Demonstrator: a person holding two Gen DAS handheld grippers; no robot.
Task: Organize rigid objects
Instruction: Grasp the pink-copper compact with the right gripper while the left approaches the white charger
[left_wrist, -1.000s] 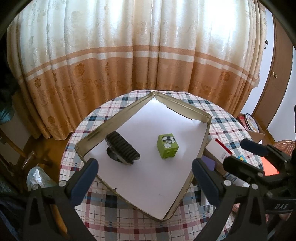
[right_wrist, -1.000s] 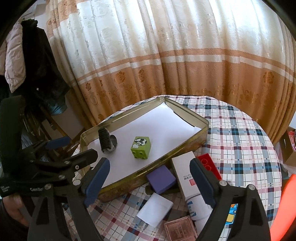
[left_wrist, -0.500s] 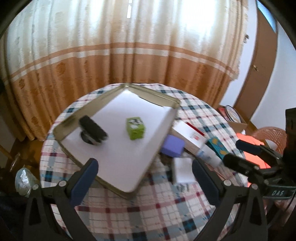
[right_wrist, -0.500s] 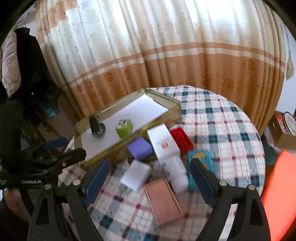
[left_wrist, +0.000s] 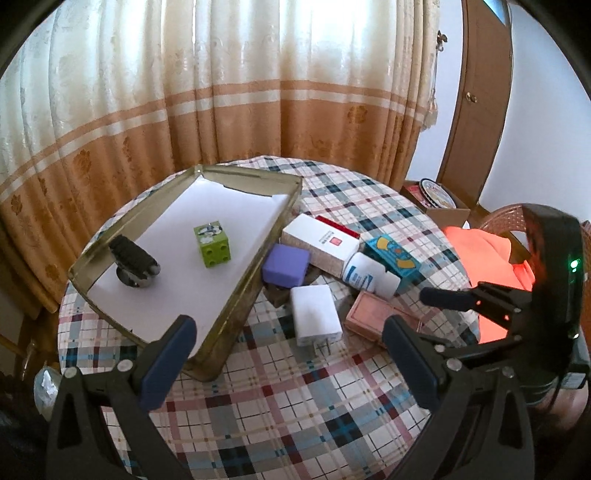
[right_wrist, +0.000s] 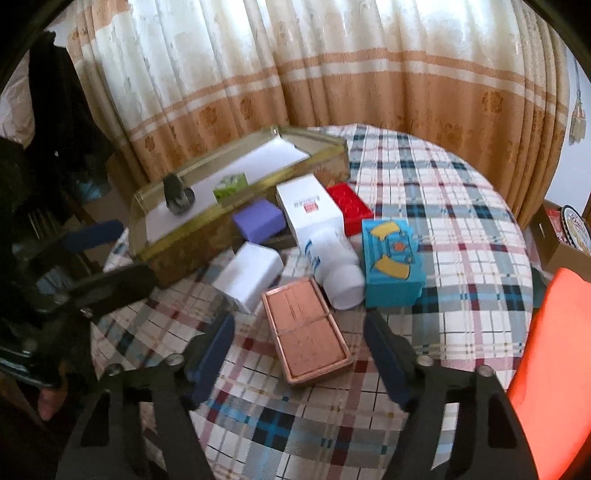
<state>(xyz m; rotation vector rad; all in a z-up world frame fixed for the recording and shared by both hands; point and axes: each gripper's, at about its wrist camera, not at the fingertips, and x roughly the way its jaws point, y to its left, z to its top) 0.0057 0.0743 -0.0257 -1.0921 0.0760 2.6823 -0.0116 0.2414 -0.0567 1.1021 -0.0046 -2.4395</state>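
Note:
A gold tin tray (left_wrist: 236, 295) (right_wrist: 177, 243) lined with white paper holds a green cube (left_wrist: 212, 243) and a black wheel (left_wrist: 133, 260). Beside it lies a pile: purple block (left_wrist: 285, 264) (right_wrist: 258, 220), white charger (left_wrist: 314, 314) (right_wrist: 248, 276), white box (left_wrist: 320, 245) (right_wrist: 306, 205), white bottle (left_wrist: 369, 277) (right_wrist: 334, 266), blue box (left_wrist: 392, 258) (right_wrist: 391, 258), red brick (right_wrist: 351, 206), copper case (left_wrist: 373, 314) (right_wrist: 306, 328). My left gripper (left_wrist: 291, 365) is open and empty, short of the charger. My right gripper (right_wrist: 299, 354) is open and empty over the near end of the copper case.
The round table (left_wrist: 295, 406) has a checked cloth and stands against a curtain (left_wrist: 221, 92). An orange cloth (left_wrist: 487, 266) lies on a wicker chair at the right. A cardboard box (left_wrist: 436, 199) sits behind it. Dark clothing (right_wrist: 55, 110) hangs at the left.
Both grippers have swung right, from the tray to the pile of objects. The right gripper has come lower and closer to the copper case. Both stay open.

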